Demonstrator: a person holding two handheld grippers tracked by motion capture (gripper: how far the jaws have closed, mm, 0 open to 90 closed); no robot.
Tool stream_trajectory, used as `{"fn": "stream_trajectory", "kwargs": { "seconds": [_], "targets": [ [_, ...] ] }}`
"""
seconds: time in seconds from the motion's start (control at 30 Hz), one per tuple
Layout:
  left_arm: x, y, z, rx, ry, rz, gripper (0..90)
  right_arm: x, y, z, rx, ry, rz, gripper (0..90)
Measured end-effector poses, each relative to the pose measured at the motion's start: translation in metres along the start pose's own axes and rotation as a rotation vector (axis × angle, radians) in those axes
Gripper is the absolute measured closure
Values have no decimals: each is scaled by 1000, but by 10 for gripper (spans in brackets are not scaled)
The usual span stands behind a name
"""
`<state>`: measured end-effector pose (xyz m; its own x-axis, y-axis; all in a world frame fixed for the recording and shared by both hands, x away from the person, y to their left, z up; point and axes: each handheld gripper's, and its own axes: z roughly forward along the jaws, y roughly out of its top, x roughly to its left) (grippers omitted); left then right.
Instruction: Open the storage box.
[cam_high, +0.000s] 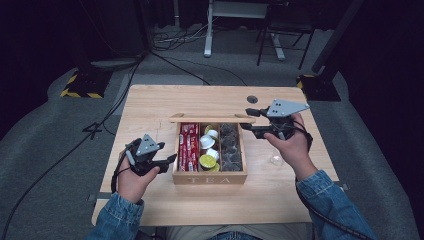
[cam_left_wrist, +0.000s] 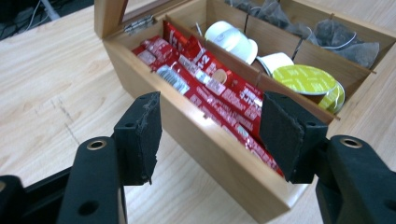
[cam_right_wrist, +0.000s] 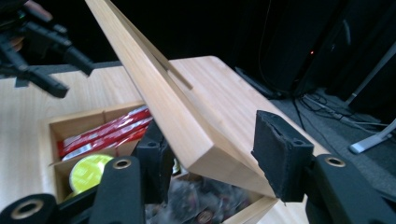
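- The tea box (cam_high: 210, 176) sits mid-table (cam_high: 150, 105), lid (cam_high: 212, 118) swung up at the back edge. From above you only get the lid's thin top edge, so what's behind it is hidden.
- Left gripper (cam_high: 169, 160) is just beside the box's left wall. In its own view the jaws are spread wide and nothing's pinched; the box wall and the red packets (cam_left_wrist: 219, 91) are in the gap further off, not touched. One pad (cam_left_wrist: 145, 128) looks chewed up at the edge.
- Right gripper (cam_high: 248, 120) is up at the lid's right end. In its view the lid corner (cam_right_wrist: 205, 154) sits between the jaws. One jaw is partly tucked behind the wood, the other pad (cam_right_wrist: 275, 154) stands clear of it, so honestly can't tell if it's really gripping.
- Middle slot has white and yellow-green capsules (cam_high: 207, 161); right slot holds dark tea bags (cam_high: 231, 147), pretty murky.
- There's a small clear thing (cam_high: 276, 160) by the right hand, too blurry to make out.
- The person's sleeves (cam_high: 117, 215) are cut off at the bottom.
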<state>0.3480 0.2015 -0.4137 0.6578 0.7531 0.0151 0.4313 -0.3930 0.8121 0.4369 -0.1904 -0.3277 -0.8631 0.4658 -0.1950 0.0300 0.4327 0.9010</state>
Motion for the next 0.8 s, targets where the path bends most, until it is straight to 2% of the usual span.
{"fn": "stream_trajectory", "kwargs": {
  "seconds": [0.17, 0.2, 0.47, 0.63, 0.8],
  "targets": [
    [-1, -8, -4, 15, 6, -4, 403, -10, 7, 4, -20, -16, 7, 505],
    [-1, -13, -8, 18, 16, -14, 402, -15, 10, 7, -25, -18, 18, 509],
    [0, -26, -15, 33, 46, -44, 402, -31, 16, 17, -58, -23, 45, 547],
    [1, -32, -21, 31, 63, -60, 400, -41, 21, 20, -60, -24, 47, 561],
    [2, -37, -24, 26, 72, -59, 385, -54, 28, 26, -69, -59, 64, 561]
  ]
}}
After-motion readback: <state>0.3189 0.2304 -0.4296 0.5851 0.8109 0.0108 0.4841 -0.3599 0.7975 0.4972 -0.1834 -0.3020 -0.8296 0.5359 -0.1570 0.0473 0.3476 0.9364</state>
